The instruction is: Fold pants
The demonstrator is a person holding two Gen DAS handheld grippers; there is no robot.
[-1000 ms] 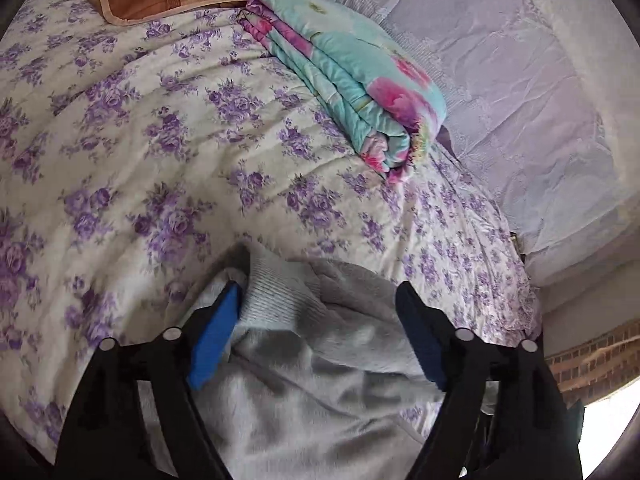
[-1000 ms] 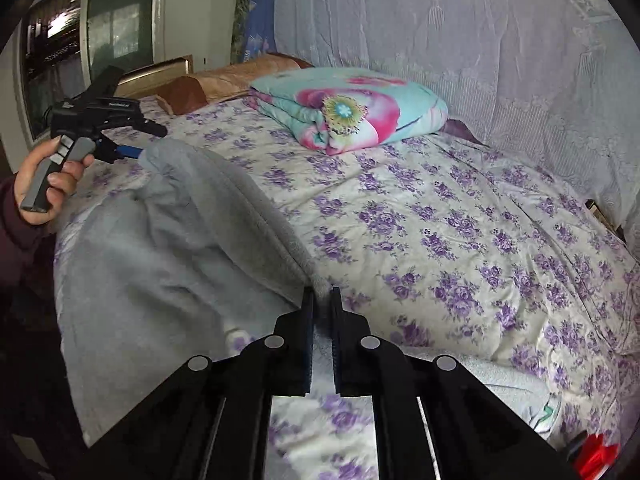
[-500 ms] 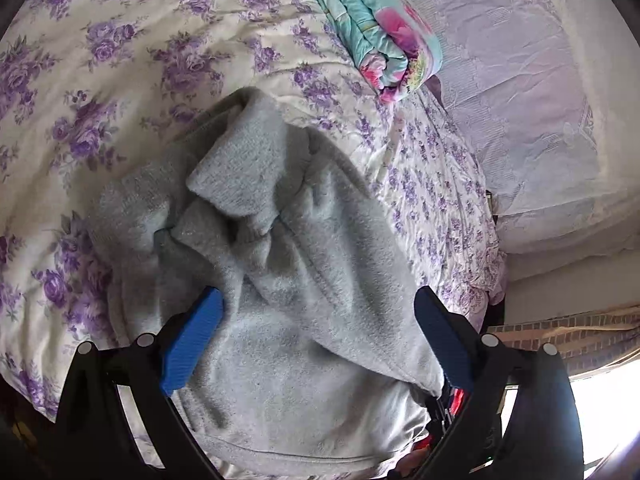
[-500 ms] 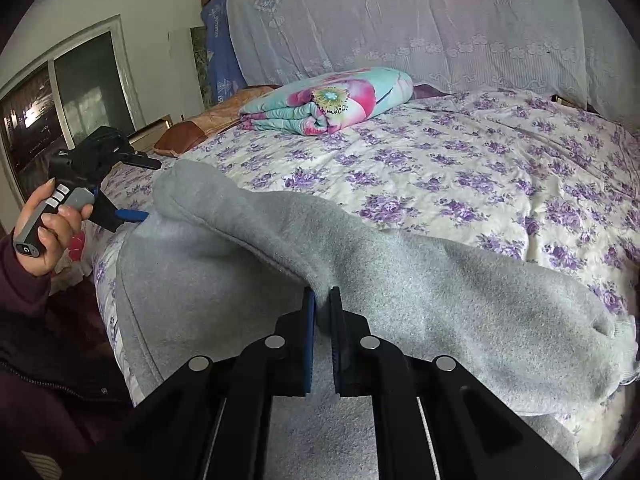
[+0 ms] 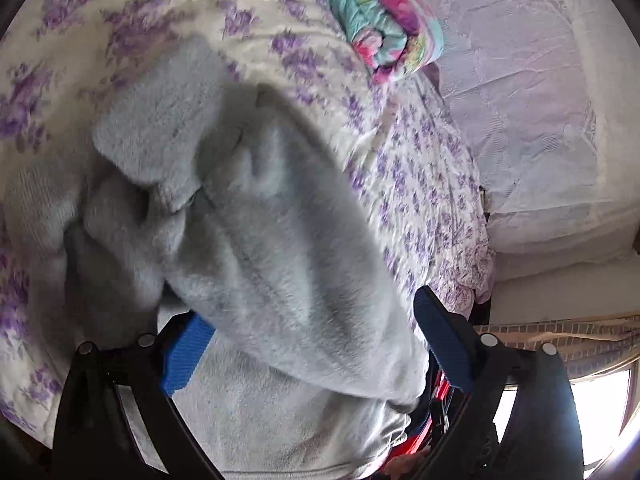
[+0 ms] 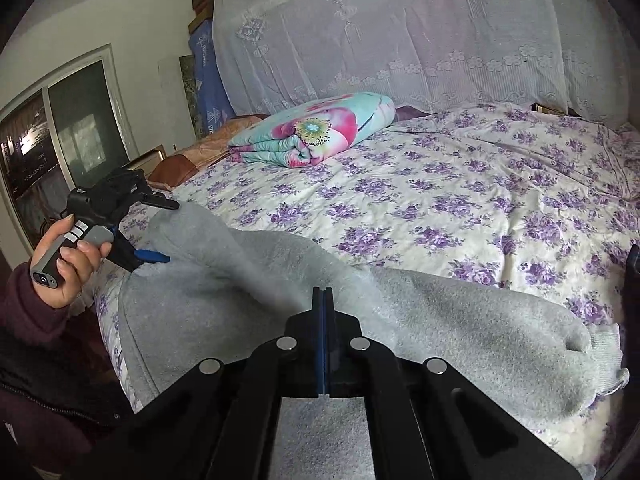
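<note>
Grey fleece pants lie along the near edge of the bed, one leg ending in a ribbed cuff at the right. My right gripper is shut, its pads pressed together just above the fabric; whether any cloth is pinched I cannot tell. In the left wrist view the pants fill the middle as a bunched fold. My left gripper is open, its blue pads either side of the cloth. It also shows in the right wrist view, held by a hand at the pants' left end.
The bed has a white cover with purple flowers. A folded teal and pink quilt lies at the back, with a brown pillow to its left. A lace cloth covers the headboard side. A window is at left.
My left gripper has pulled back and risen from the cuff, jaws open throughout. The pants leg has been laid flat along the bed edge. My right gripper stayed shut.
</note>
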